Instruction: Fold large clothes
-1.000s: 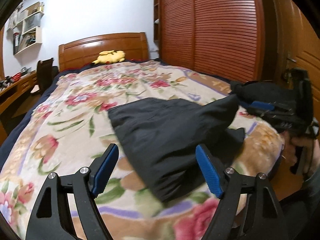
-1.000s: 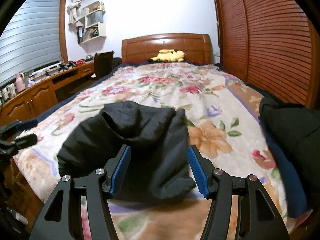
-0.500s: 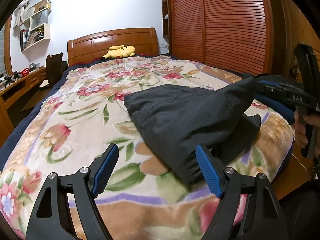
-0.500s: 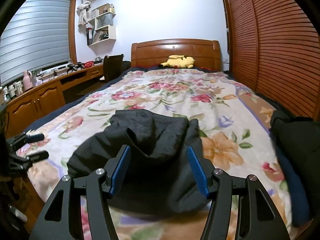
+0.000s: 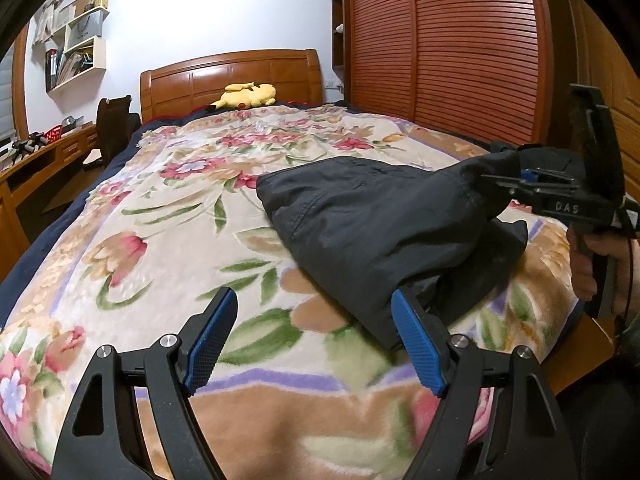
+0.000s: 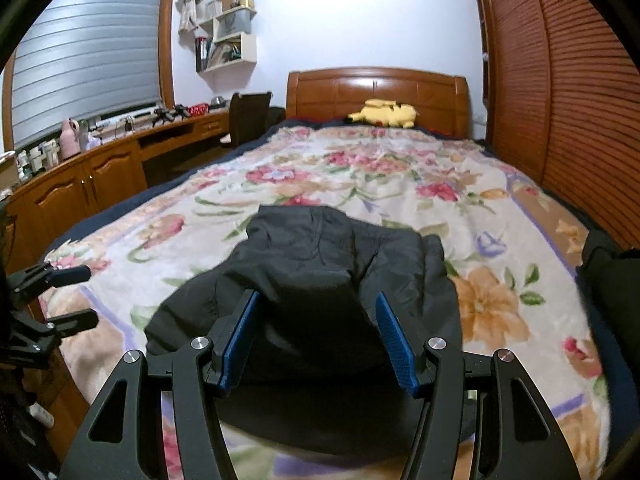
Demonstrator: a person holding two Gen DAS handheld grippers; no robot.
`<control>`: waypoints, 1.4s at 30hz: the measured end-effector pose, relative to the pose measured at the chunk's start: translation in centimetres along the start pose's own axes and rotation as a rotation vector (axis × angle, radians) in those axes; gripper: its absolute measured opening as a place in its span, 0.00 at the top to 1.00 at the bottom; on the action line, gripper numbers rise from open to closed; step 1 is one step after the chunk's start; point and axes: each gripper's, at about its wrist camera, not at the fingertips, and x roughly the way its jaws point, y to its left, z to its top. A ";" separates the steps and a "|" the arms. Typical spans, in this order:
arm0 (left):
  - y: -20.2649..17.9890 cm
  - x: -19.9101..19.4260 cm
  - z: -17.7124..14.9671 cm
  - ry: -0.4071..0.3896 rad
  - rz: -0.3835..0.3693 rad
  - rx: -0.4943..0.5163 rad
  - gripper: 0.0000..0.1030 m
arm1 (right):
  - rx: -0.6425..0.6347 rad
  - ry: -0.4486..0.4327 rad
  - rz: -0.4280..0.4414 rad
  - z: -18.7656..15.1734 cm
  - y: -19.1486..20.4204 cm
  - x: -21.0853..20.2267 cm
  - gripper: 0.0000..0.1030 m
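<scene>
Plainly, the only lettering I can read is "DAS" on my right gripper [image 5: 532,178], at the right edge of the left wrist view. Its jaws are clenched on a raised fold of the black garment [image 5: 372,224], which lies at centre frame on the floral blanket [image 5: 160,216]. My left gripper [image 5: 316,344] stands released at bottom centre, nothing between its pads. A yellow plush toy [image 6: 384,113] sits by the headboard [image 6: 376,90].
</scene>
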 end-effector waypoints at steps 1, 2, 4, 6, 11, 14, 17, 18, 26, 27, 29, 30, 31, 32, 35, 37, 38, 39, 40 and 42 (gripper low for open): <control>0.0 0.0 -0.1 0.001 -0.001 0.000 0.22 | -0.006 0.002 0.007 0.1 0.1 0.2 0.41; 0.0 0.0 -0.2 0.003 -0.002 0.001 0.22 | -0.020 0.001 0.020 0.2 0.3 0.2 0.61; -0.1 0.0 -0.3 0.005 -0.004 0.003 0.22 | -0.078 -0.014 0.025 0.6 1.2 -0.3 0.93; 0.0 0.0 -0.4 0.005 -0.008 0.001 0.22 | -0.117 -0.061 0.051 0.8 2.2 -1.6 0.94; 0.2 -0.3 -0.6 0.005 -0.016 -0.006 0.22 | -0.174 -0.123 0.011 1.2 3.4 -3.8 0.94; 0.2 -0.6 -0.6 -0.002 -0.021 -0.008 0.22 | -0.134 -0.126 -0.039 1.1 1.8 -4.7 0.95; 0.3 -0.9 -0.6 -0.007 -0.029 -0.009 0.22 | -0.066 -0.088 -0.093 0.3 -0.7 -5.7 0.95; 0.3 -1.1 -0.6 -0.011 -0.030 -0.007 0.22 | -0.043 -0.059 -0.114 0.0 -1.5 -5.5 0.95; 0.7 -1.7 -0.7 -0.031 -0.048 -0.026 0.22 | 0.064 0.218 -0.146 -3.5 -6.3 -2.1 0.95; 0.7 -1.7 -0.7 -0.032 -0.049 -0.028 0.22 | 0.062 0.217 -0.137 -3.3 -6.1 -1.7 0.95; 0.8 -1.8 -0.9 -0.036 -0.048 -0.032 0.22 | 0.039 0.192 -0.124 -3.0 -5.9 -1.9 0.95; 0.9 -1.9 -1.0 -0.038 -0.049 -0.035 0.22 | 0.039 0.175 -0.124 -2.6 -5.5 -2.0 0.95; 0.9 -2.0 -1.0 -0.039 -0.049 -0.037 0.22 | 0.048 0.154 -0.126 -2.3 -5.6 -2.3 0.90; 1.0 -2.2 -1.1 -0.042 -0.050 -0.040 0.22 | 0.058 0.140 -0.138 -2.2 -6.0 -2.5 0.88; 1.2 -2.8 -1.3 -0.053 -0.051 -0.038 0.22 | 0.066 0.078 -0.207 -1.1 -5.6 -4.2 0.65; 1.3 -3.2 -1.2 -0.063 -0.047 -0.033 0.22 | 0.076 0.018 -0.230 -0.8 -5.1 -5.8 0.39; 1.3 -3.5 -1.2 -0.070 -0.045 -0.031 0.22 | 0.086 -0.016 -0.229 -0.4 -4.9 -6.5 0.36; 1.3 -3.6 -1.2 -0.075 -0.044 -0.029 0.22 | 0.086 -0.040 -0.224 -0.2 -4.6 -7.0 0.35; 1.3 -3.8 -1.2 -0.081 -0.041 -0.027 0.22 | 0.078 -0.060 -0.218 0.2 -4.2 -7.4 0.35; 1.4 -4.1 -1.1 -0.096 -0.034 -0.026 0.20 | 0.050 -0.074 -0.201 1.1 -3.0 -7.6 0.35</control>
